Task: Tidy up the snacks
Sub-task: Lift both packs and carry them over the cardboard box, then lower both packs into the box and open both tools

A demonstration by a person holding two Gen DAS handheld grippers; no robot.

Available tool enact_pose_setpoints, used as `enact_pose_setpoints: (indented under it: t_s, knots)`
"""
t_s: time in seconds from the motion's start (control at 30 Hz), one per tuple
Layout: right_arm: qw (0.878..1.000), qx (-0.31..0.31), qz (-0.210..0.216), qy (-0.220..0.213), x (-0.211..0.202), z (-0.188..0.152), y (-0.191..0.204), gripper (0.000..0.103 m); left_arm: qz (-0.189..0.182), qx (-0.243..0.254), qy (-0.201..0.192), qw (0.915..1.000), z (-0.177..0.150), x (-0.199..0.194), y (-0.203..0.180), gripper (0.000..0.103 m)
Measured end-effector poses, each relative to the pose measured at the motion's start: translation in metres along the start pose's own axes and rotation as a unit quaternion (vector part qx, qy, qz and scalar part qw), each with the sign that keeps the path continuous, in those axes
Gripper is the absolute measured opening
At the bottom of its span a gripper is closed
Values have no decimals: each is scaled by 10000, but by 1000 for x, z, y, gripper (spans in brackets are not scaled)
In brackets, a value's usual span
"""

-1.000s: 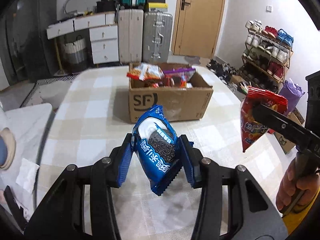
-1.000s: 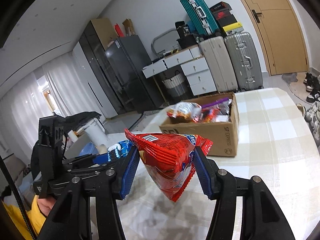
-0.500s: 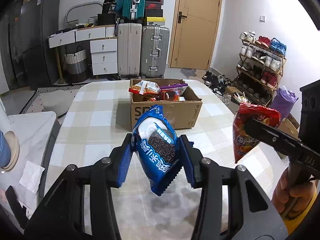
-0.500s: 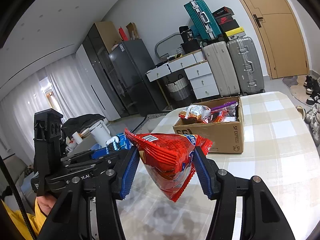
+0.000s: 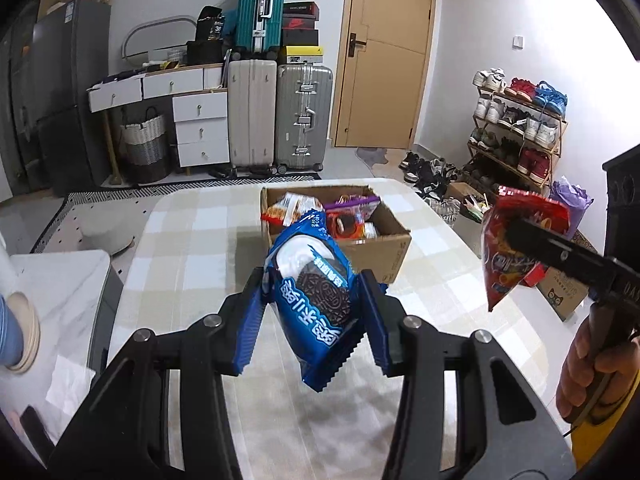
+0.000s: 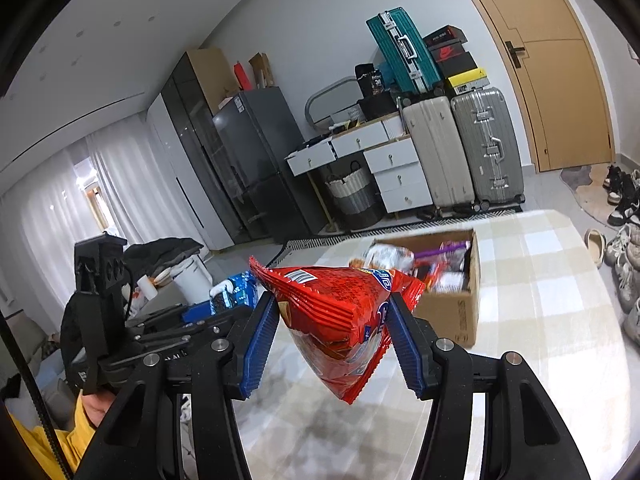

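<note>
Your left hand-held gripper (image 5: pixel 316 312) pinches the blue cookie pack (image 5: pixel 316 300), long axis near upright; your right hand-held gripper (image 6: pixel 332 340) pinches the red snack bag (image 6: pixel 340 320), point down. Both hang above the surface (image 5: pixel 192 248). The cardboard box (image 5: pixel 384 252) lies straight ahead of the left hand-held gripper, which looks nearer to it.

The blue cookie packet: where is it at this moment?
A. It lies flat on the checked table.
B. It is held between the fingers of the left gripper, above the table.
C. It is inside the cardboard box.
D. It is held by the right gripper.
B: the blue cookie packet sits clamped in the left gripper, clear of the table and short of the cardboard box.
</note>
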State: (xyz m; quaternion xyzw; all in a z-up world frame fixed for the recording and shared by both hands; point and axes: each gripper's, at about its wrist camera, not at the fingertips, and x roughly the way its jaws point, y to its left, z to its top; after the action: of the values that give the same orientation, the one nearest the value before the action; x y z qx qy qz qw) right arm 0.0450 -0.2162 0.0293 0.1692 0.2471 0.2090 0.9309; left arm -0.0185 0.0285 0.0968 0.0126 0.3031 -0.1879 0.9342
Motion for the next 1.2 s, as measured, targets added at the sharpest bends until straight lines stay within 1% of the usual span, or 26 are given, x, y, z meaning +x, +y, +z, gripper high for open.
enact_pose_setpoints:
  t_s: [0.13,0.2,0.23,0.3,0.43,0.57,0.63,0.9,1.03,1.2]
  knots:
    - [9998,-181,-113,-2,10,19,-2,56,-80,33,-44,10000,22,22,-1,43]
    - [9996,-236,-137,64,20,30,-5,56,-43,108,-21,9999,34,38,-3,43]
    - [9995,-267,-139,83,26,37,-6,56,-22,115,-2,9999,43,51,-3,43]
    - [9992,-344,-176,105,36,46,-10,56,-97,107,58,9999,57,69,-1,43]
    - [9988,-417,-221,164,59,70,-20,56,-72,90,153,9998,86,114,0,43]
    - [9987,-390,-224,243,82,89,-35,56,-82,93,299,9995,105,159,-3,43]
    - [9986,-344,-250,303,96,98,-46,56,-144,94,385,9991,114,183,-4,43]
    - [9965,-179,-457,671,154,121,-90,56,-315,184,669,9971,127,262,-16,43]
    - [9950,-76,-552,831,173,120,-112,56,-431,308,803,9954,130,305,-25,43]
    - [9924,195,-613,1046,194,116,-139,56,-520,361,920,9937,130,342,-26,43]
